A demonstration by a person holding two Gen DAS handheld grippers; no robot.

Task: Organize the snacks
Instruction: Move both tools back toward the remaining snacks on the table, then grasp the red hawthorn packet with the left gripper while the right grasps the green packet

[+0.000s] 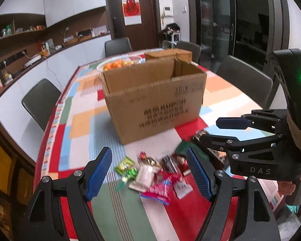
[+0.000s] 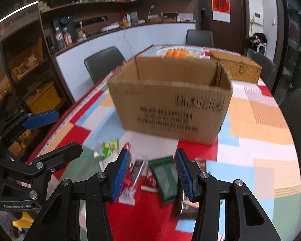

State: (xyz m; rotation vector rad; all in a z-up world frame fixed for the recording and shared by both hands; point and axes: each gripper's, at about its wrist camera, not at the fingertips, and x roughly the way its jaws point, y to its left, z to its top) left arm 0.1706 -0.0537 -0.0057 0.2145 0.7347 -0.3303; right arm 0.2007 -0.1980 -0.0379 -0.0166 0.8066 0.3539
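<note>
A heap of snack packets [image 1: 156, 172] is spread on the worktop [image 1: 114, 210], just in front of an open cardboard box [image 1: 154, 98] whose black print is too blurred to be read. Both the left hand-held gripper [image 1: 150, 172] and the right hand-held gripper [image 2: 152, 172] are held open and empty above the heap. "DAS" is seen on the right one only in the left view; a dark green packet [image 2: 164, 178] is shown clearly only in the right view.

Snacks [image 1: 154, 174] on table [image 1: 80, 120] before box [image 1: 154, 100]; fruit bowl [image 1: 118, 63] behind.

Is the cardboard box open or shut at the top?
Open: the box has no flaps across its top, and its inner walls show. Its floor is hidden, so contents cannot be told.
</note>
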